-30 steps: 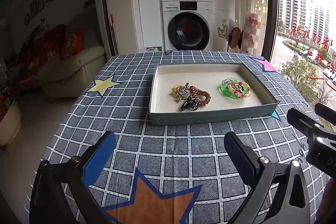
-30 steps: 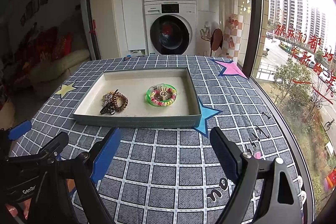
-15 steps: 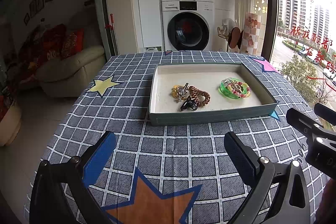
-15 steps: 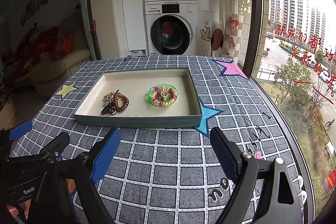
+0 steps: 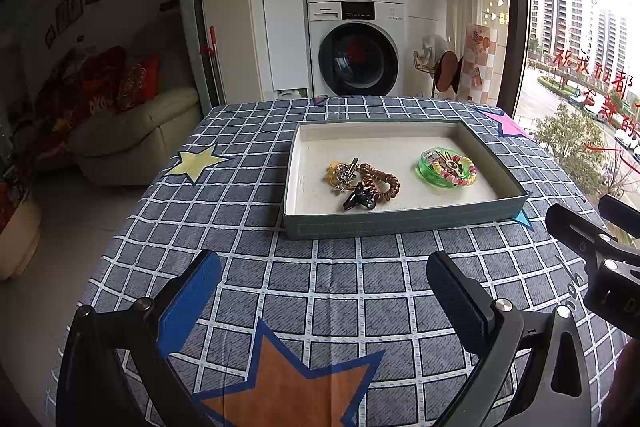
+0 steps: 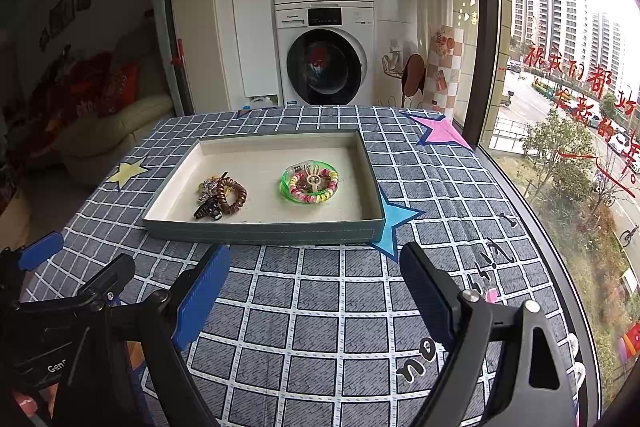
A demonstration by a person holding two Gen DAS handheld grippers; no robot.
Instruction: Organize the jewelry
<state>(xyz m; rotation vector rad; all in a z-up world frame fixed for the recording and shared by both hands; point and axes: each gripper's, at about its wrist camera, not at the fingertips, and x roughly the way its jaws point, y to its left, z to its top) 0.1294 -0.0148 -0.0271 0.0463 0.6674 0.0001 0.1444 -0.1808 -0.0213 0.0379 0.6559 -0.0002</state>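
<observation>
while both grippers gape empty, tray [image 6: 280, 233] of jewelry, "panasonic" washer [image 6: 326, 57]

We note the tray [image 5: 404, 223] lies on the table [image 5: 248, 211], far of both our grippers. In the tray, a cluster of hair clips and a coil tie [image 5: 362, 183] sits left; a ring case with a bead bracelet [image 5: 447, 167] sits right, well apart. Washer stack [image 5: 356, 3] stands behind the table
</observation>
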